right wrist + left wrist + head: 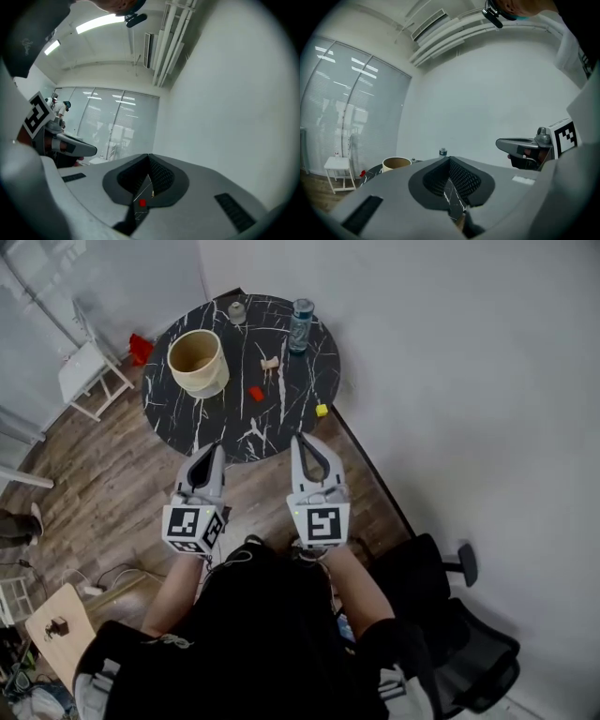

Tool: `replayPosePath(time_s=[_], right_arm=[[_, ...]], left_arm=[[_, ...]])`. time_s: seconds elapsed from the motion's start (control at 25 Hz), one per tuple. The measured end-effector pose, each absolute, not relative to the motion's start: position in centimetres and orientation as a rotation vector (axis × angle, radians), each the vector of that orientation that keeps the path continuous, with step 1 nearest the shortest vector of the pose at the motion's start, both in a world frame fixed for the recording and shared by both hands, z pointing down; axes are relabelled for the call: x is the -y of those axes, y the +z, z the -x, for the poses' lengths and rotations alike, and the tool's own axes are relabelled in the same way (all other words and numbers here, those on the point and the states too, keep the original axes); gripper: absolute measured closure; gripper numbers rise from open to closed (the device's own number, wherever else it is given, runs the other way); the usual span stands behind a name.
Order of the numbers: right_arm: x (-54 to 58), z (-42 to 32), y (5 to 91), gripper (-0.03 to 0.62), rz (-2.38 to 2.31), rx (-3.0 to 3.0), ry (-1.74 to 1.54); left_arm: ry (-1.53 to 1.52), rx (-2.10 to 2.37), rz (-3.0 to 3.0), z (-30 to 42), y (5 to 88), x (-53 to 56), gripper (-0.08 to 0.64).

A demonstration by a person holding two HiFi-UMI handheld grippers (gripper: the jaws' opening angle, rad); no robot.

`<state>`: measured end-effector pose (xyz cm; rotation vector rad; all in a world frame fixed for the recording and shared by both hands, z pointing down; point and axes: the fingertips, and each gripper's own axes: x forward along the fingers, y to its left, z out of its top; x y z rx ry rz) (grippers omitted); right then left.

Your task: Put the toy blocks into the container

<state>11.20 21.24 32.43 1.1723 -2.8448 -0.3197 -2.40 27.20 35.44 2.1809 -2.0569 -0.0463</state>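
Head view: 1 round black marble table (178, 413) with 3 toy blocks sitting on it, all of them outside the container. There's 1 red block (256, 393) around the middle, 1 wooden block (271, 363) just behind it, and 1 yellow block (322, 410) right by the near-right edge. The 1 cream container (197, 362) stands upright on the table's left side, apart from the blocks. There's also 1 bottle (300, 324) and 1 small grey jar (237, 311) at the far edge. The 2 claws, left gripper (212, 446) and right gripper (298, 439), are held side by side and level in front of the person. Both point toward the table's near edge and touch no block.

Left gripper view: its jaws are pressed together with nothing between them. The container and bottle show beyond the tips, and the other claw is off to the side.

Right gripper view: same deal, jaws closed tip to tip and empty. The red block peeks through the gap below the tips, well ahead on the table.
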Motion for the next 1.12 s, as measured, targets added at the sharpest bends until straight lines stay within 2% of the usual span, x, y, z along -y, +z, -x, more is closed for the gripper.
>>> replayPosePath(time_s=[0.32, 0.56, 0.8, 1.12], right_arm=[[-17.2, -10.9, 34.2, 0.595, -1.212, 2.798, -0.244], [-10.5, -9.6, 34.9, 0.595, -1.162, 2.828, -0.199], [-3.0, -8.6, 36.1, 0.595, -1.016, 2.822, -0.211], [4.8, -10.5, 40.3, 0.595, -0.965, 2.799, -0.06]], left_arm=[[-0.028, 1.959, -2.207, 2.7, 37.6, -23.1, 0.56], [0.009, 1.952, -2.191, 3.7, 38.8, -15.8, 0.56], [0.096, 1.924, -2.173, 3.7, 39.9, -8.0, 0.56], [0.306, 1.797, -2.199, 1.0, 44.0, 0.3, 0.56]])
